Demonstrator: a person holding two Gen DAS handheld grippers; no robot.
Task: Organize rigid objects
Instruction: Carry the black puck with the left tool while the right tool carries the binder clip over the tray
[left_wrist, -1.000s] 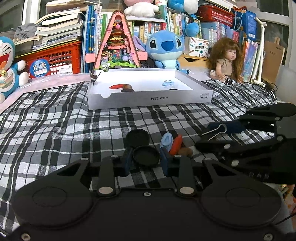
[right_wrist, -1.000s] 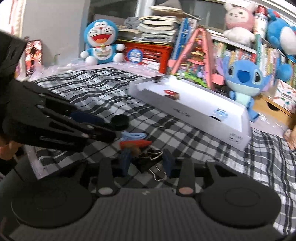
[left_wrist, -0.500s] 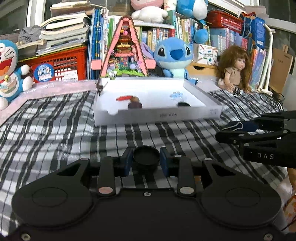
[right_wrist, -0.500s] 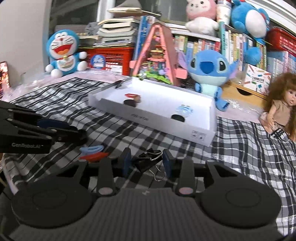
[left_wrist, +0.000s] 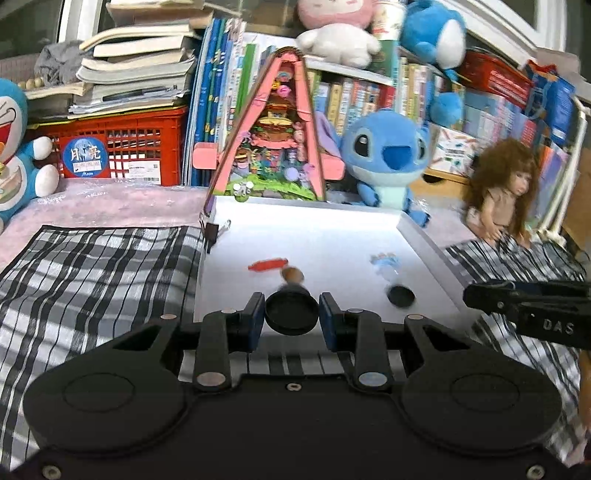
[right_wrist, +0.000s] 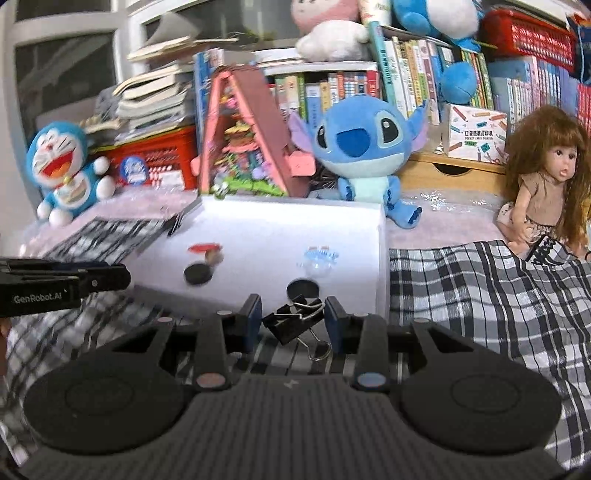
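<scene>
A round black cap (left_wrist: 291, 313) is off the cloth, squeezed from both sides by blue pads (left_wrist: 255, 321), just over the near edge of the box (left_wrist: 424, 236). A black clip (right_wrist: 293, 322) with thin wire handles is squeezed between other blue pads (right_wrist: 254, 317) and sits tilted, one wire loop hanging down.

The box is white, flat and open, with low walls. It lies on the checked cloth. Inside it on the left are a red piece (left_wrist: 267, 264), a small brown piece (left_wrist: 292, 274) just beside it and a black cap (right_wrist: 198, 274). On the right lie a light blue piece (left_wrist: 385, 262) and another black cap (left_wrist: 400, 296). One more black clip (left_wrist: 212, 232) is pinched on the box's far left corner.
</scene>
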